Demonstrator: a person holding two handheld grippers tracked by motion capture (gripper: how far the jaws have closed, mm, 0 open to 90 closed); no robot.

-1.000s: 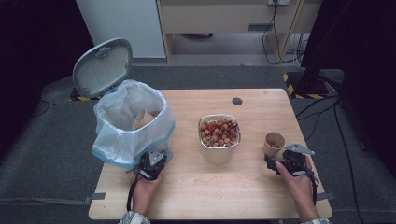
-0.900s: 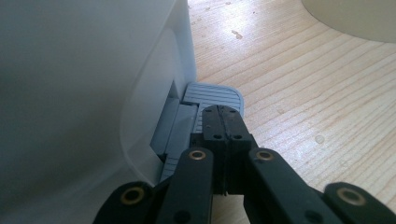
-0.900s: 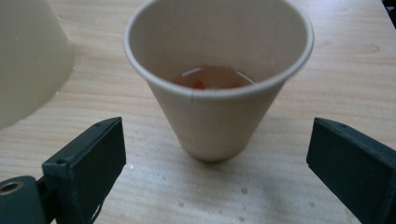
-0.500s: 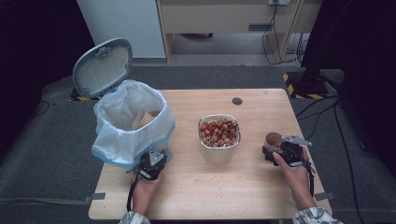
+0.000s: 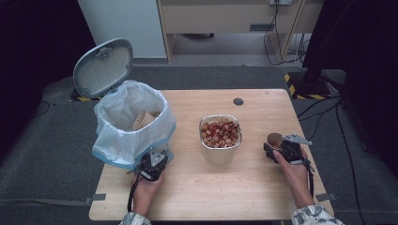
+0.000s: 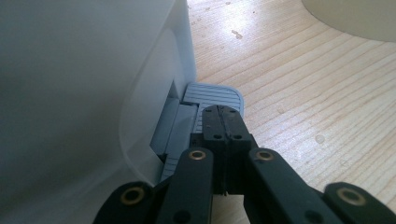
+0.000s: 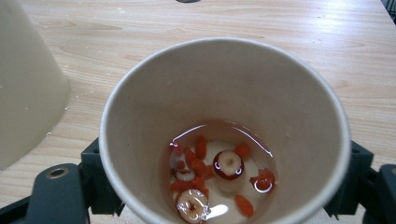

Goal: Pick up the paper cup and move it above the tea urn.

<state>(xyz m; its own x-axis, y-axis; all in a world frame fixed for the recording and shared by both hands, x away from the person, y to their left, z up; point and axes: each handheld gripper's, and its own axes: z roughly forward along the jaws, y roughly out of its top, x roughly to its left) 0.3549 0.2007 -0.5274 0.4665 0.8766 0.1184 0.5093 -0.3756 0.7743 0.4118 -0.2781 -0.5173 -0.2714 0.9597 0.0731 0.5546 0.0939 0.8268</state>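
1. Right hand-held gripper [image 5: 276, 149]: its jaws have just been closing around a paper cup [image 7: 224, 135] that stands upright on the wooden counter [image 5: 263, 187] at its right side, one jaw on each flank of the cup's wall.
2. Cup contents [image 7: 219, 179]: shallow liquid with red berries and sliced dates. Judged: grip gently enough to spare the thin wall, and keep the cup level when lifting.
3. Left hand-held gripper [image 6: 223, 125]: jaws pressed together with nothing between them, the tips resting on the grey foot pedal [image 6: 212, 95] of the pedal bin [image 5: 133, 126]; its lid [image 5: 102, 68] stands open.
4. Metal bowl [image 5: 220, 138] of dried fruit stands between bin and cup. Judged: carry the cup clear of it, then tip over the bag-lined opening.
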